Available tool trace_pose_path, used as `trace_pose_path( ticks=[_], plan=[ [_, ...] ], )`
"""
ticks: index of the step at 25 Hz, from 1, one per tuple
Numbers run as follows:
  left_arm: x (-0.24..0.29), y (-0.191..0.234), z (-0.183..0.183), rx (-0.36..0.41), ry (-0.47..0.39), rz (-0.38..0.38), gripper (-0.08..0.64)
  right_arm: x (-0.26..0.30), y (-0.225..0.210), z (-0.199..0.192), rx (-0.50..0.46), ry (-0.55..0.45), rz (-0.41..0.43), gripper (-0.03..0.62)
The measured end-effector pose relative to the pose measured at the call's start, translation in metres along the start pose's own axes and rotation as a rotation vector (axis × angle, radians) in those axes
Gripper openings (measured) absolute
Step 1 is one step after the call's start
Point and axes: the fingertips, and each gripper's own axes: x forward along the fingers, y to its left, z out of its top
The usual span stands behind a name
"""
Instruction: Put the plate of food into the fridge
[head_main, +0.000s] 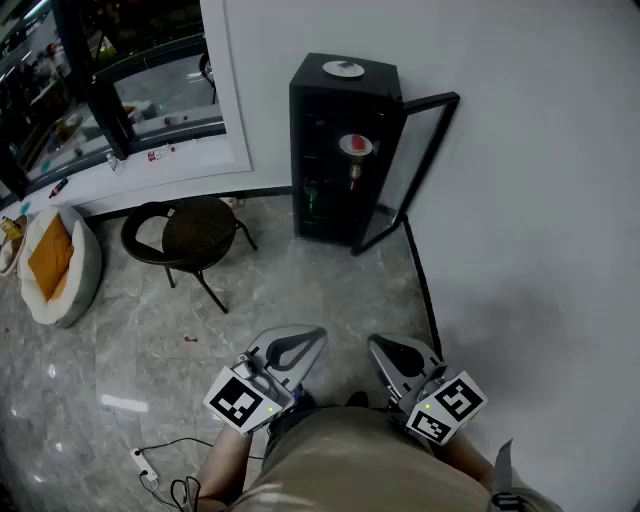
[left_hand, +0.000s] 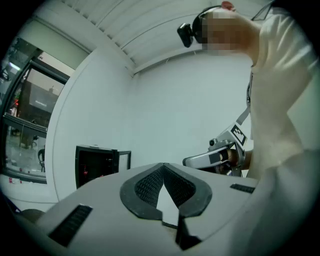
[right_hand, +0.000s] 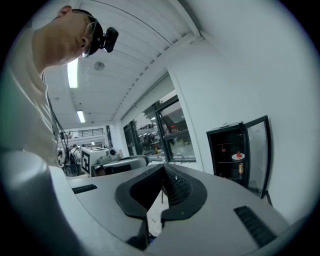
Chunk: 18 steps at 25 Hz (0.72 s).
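While both grippers sit low at the 6 o'clock edge of the head view, close to the person's body, neither holds anything. The left gripper has its jaws pressed together, pads meeting at the tip with nothing between them. The right gripper is the same: jaws closed, empty. The two lie side by side, near each other but apart.

Surroundings, read from the grippers:
- 12 o'clock: black fridge against the white wall, well apart from both grippers.
- 1 o'clock: glass fridge door, swung wide open.
- 10 o'clock: round dark stool on thin legs, off to the side of the line to the fridge.
- 9 o'clock: white pet bed with an orange cushion.
- 7 o'clock: cable trailing on the marble floor.
- 11 o'clock: large window above a white sill.

The plate of food, topped with something red, sits on an upper shelf inside the fridge, at 12 o'clock from both grippers and well away from them. A can stands on the shelf just below it. A second plate rests on top of the fridge. The right gripper view shows the plate of food on its shelf at 3 o'clock from the closed jaws.
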Motion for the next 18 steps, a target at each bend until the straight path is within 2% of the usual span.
trace_pose_path(
  ticks=[5, 13, 18],
  plan=[
    [-0.003, -0.002, 0.004, 0.018, -0.005, -0.011, 0.011, 0.005, 0.011, 0.001, -0.014, -0.006, 0.000, 0.021],
    [-0.016, 0.003, 0.009, 0.000, -0.034, -0.020, 0.011, 0.014, 0.028, -0.005, -0.007, -0.003, -0.011, 0.023],
    [-0.028, 0.012, 0.006, -0.012, -0.039, -0.009, 0.011, 0.025, 0.046, -0.013, -0.075, 0.023, 0.003, 0.021]
  ],
)
